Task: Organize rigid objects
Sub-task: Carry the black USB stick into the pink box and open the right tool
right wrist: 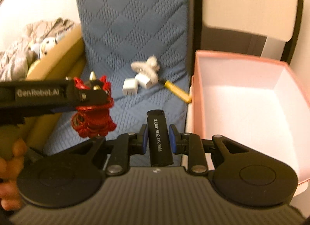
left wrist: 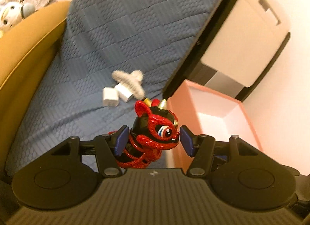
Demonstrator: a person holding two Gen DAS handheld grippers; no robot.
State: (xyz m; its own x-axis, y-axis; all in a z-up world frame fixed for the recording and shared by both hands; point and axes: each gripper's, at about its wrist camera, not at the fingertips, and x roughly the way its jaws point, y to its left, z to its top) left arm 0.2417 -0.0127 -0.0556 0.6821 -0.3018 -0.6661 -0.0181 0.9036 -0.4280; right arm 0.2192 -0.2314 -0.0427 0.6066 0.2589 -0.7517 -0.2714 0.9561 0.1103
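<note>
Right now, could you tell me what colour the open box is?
The box is pink outside and white inside, shown best in the right wrist view.

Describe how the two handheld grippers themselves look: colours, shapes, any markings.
Both are matte black plastic. The right gripper and left gripper each have a ribbed central body, two round discs at the sides, linkage arms with silver pivot pins, and dark blue finger pads. Seen from the right wrist, the left gripper's side reads "GenRobot.AI" in grey. No cables or sleeves are visible.
</note>
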